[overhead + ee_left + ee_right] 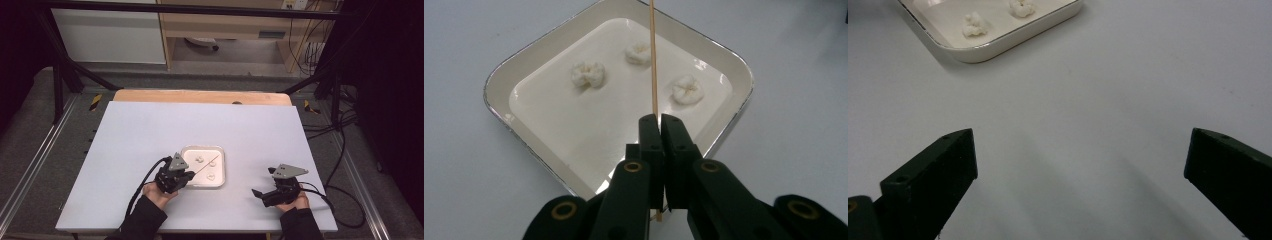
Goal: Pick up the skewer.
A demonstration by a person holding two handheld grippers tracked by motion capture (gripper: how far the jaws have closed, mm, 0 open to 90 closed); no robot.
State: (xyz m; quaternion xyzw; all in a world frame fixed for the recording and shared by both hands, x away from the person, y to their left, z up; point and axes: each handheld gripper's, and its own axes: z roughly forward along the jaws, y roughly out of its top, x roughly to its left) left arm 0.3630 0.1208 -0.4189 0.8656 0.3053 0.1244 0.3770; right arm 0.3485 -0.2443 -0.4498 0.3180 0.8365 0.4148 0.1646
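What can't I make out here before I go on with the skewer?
- Skewer tip: the left gripper view's top edge cuts it off; in the high view it is too thin to trace.
- Skewer's held part: hidden between the left gripper's shut jaws.
- Third white piece: out of frame in the right gripper view, where the tray is cut off by the top edge.

left gripper (186,176) at the tray's (219,183) edge, stick (204,169) out over it

right gripper (258,193) sits well apart on the white table (150,130), three pale pieces (199,159) in the tray.
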